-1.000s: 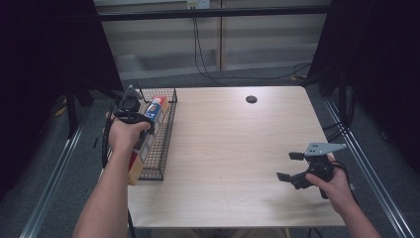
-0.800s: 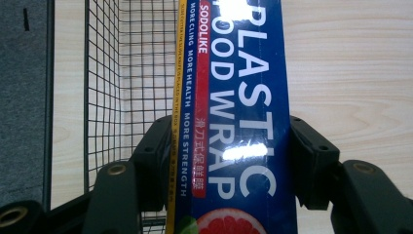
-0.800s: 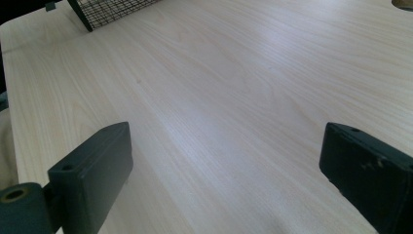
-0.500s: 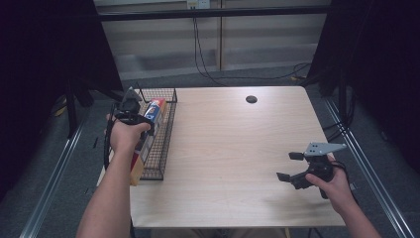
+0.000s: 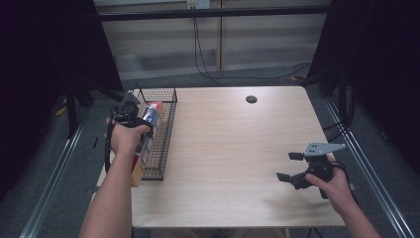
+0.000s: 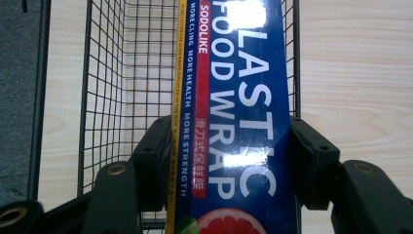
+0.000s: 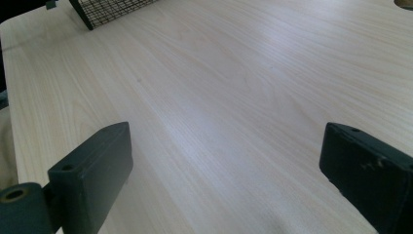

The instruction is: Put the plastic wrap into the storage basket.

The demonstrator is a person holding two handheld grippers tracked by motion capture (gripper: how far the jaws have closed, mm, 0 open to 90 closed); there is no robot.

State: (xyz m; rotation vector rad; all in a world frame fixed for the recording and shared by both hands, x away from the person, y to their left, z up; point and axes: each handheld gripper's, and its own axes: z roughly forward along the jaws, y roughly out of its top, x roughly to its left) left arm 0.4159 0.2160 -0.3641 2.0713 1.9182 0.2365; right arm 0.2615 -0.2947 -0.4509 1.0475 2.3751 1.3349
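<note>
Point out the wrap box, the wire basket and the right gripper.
wrap box [image 6: 238, 122], left gripper view, on its blue printed face.
wire basket [image 6: 131, 73], left gripper view, on its mesh floor.
right gripper [image 5: 289, 166], high view, between its open jaws.

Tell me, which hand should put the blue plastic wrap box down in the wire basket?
Left. The left gripper already clamps the blue plastic wrap box above the black wire basket; the right gripper rests open far across the table.

Light wood-grain worktop [image 5: 233, 148], small dark round hole [image 5: 251, 99] near far edge. Grey carpet floor [image 5: 64, 183] around it. Metal rails [image 5: 369, 183] run along both sides. Far wall [image 5: 257, 39] has pale panels, black cables [image 5: 198, 49] hanging to floor. Black curtains [image 5: 44, 59] left and right. Dim light, glare on wood.
</note>
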